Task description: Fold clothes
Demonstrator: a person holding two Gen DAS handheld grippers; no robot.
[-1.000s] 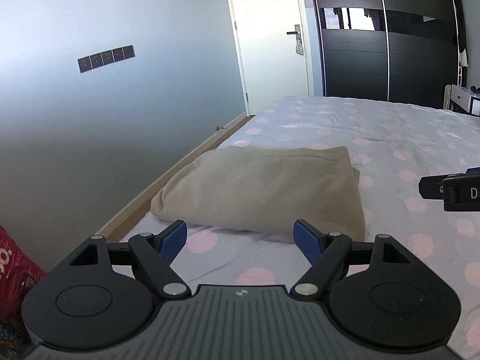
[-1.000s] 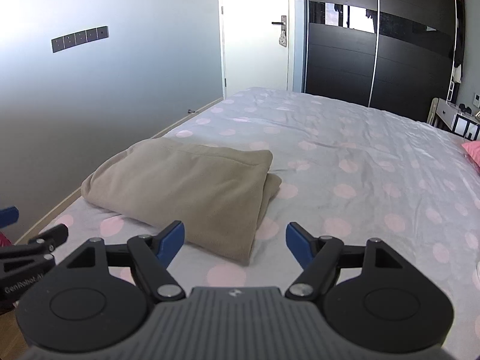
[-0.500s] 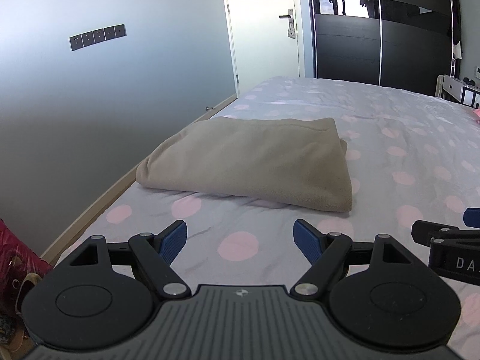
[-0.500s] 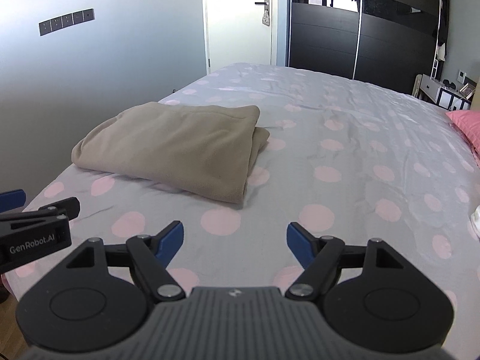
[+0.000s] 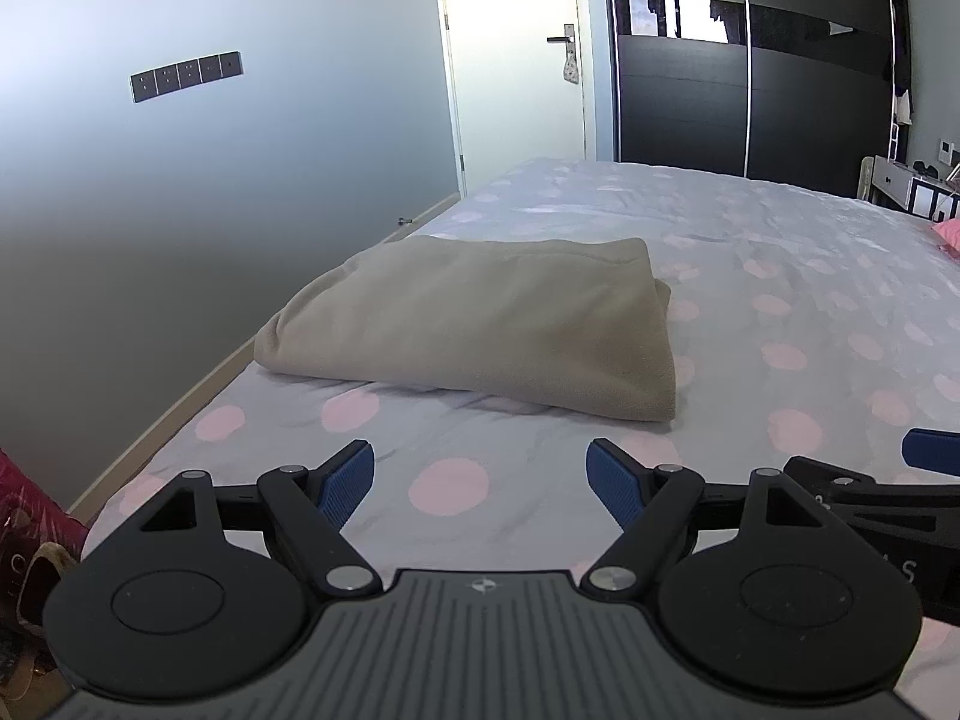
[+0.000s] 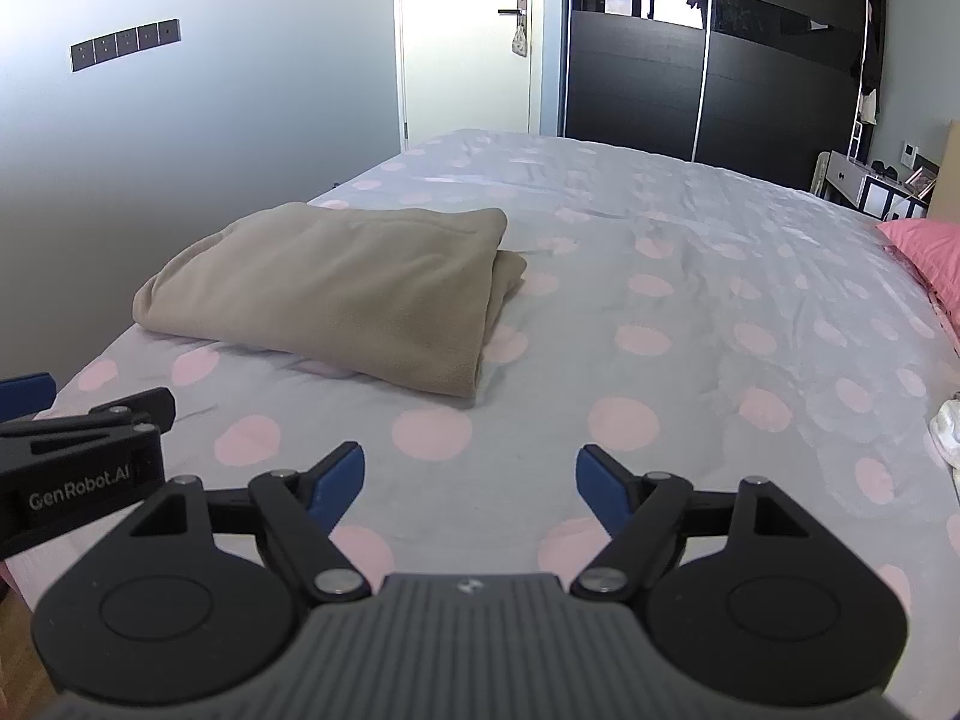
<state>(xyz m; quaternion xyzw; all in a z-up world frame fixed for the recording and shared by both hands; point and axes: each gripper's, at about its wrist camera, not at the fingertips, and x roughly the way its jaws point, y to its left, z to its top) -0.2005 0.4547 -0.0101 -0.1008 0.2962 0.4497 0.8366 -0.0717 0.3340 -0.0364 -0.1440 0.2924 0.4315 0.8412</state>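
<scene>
A beige garment [image 5: 480, 324] lies folded into a thick rectangle on the grey bed sheet with pink dots [image 5: 780, 276], near the bed's left edge. In the right wrist view the same folded garment [image 6: 336, 294] sits left of centre. My left gripper [image 5: 480, 474] hovers open above the sheet, short of the garment's near edge, with nothing between its blue pads. My right gripper [image 6: 470, 477] is also open and holds nothing, over bare sheet to the right of the garment's near corner. Each gripper shows at the side of the other's view.
A grey wall [image 5: 180, 192] runs along the bed's left side, with a strip of floor between. A white door [image 6: 468, 42] and dark wardrobe [image 6: 720, 72] stand beyond the bed. A pink pillow [image 6: 930, 258] and a white cloth [image 6: 948, 432] lie at right.
Both grippers have drawn back from the folded garment and sunk lower; the garment now sits farther off in both views. It has not moved on the bed.
</scene>
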